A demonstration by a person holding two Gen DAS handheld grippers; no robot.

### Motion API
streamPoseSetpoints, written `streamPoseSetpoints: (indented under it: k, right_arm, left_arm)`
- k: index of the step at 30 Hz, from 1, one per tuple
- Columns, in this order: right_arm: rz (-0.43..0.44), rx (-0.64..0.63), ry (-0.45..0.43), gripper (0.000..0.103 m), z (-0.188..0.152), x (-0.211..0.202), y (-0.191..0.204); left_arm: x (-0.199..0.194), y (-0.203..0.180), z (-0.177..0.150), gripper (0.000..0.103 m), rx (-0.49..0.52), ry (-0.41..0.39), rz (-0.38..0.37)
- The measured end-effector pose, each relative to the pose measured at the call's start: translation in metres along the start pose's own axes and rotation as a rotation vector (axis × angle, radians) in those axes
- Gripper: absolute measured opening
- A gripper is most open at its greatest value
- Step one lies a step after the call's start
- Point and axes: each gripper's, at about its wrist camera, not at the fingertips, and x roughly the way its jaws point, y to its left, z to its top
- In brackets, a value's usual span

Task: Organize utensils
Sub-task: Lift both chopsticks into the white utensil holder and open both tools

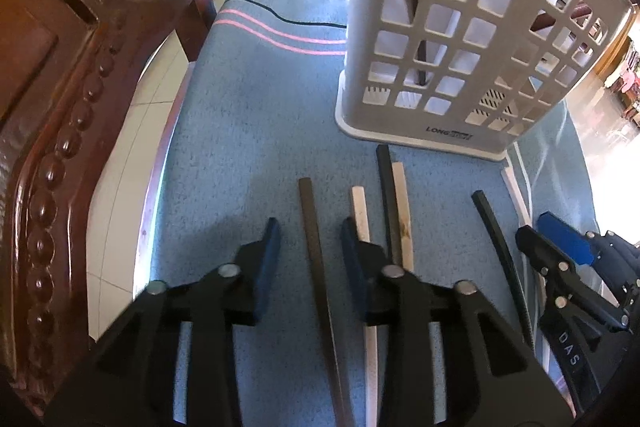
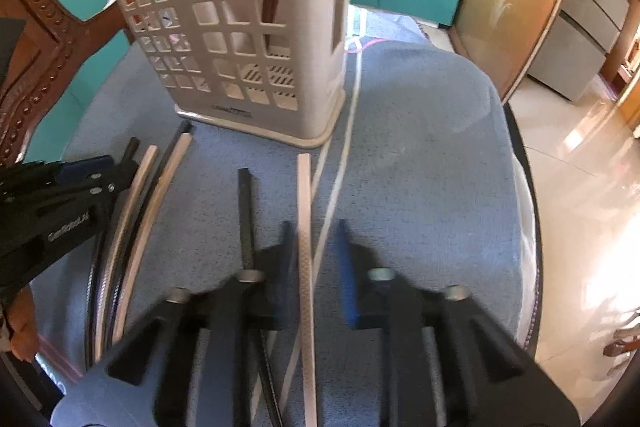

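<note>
Several chopsticks, dark and white, lie side by side on a blue towel (image 1: pixel 240 127) in front of a white lattice utensil basket (image 1: pixel 440 27) (image 2: pixel 240 27). My left gripper (image 1: pixel 310 251) is open over a dark chopstick (image 1: pixel 312 227) that lies between its fingers untouched; a white chopstick (image 1: pixel 360 211) runs under the right finger. My right gripper (image 2: pixel 316 251) straddles a white chopstick (image 2: pixel 305 227). The stick lies against the left finger, and a gap shows before the blue right pad (image 2: pixel 348 279). A black chopstick (image 2: pixel 245 211) lies just left of it. A dark stick (image 1: pixel 412 7) stands inside the basket.
A carved wooden chair (image 1: pixel 60 107) stands close on the left. A white cable (image 2: pixel 352 99) runs past the basket's right side and under my right gripper. The towel drops off at the right to a tiled floor (image 2: pixel 580 167). A hand (image 2: pixel 20 339) shows at the lower left.
</note>
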Motion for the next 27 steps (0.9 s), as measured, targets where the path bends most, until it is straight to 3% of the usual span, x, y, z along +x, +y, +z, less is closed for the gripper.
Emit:
streamPoseSetpoints:
  k: [3, 8, 13, 21, 27]
  right_arm:
    - [0.021, 0.011, -0.003, 0.006, -0.002, -0.003, -0.002]
    - [0.050, 0.040, -0.057, 0.006, -0.001, -0.024, -0.008]
    - [0.110, 0.087, -0.181, 0.006, 0.002, -0.081, -0.020]
    - [0.258, 0.121, -0.440, 0.007, 0.007, -0.198, -0.041]
    - [0.297, 0.145, -0.637, 0.006, 0.047, -0.263, -0.045]
  left_arm:
    - [0.006, -0.016, 0.007, 0.010, 0.014, -0.012, 0.008]
    - [-0.013, -0.009, 0.001, 0.007, -0.039, -0.042, -0.019]
    - [-0.058, 0.002, 0.004, 0.007, -0.068, -0.149, -0.069]
    - [-0.184, 0.009, -0.002, 0.007, -0.042, -0.414, -0.180]
    - [-0.276, 0.017, 0.027, 0.007, -0.048, -0.647, -0.225]
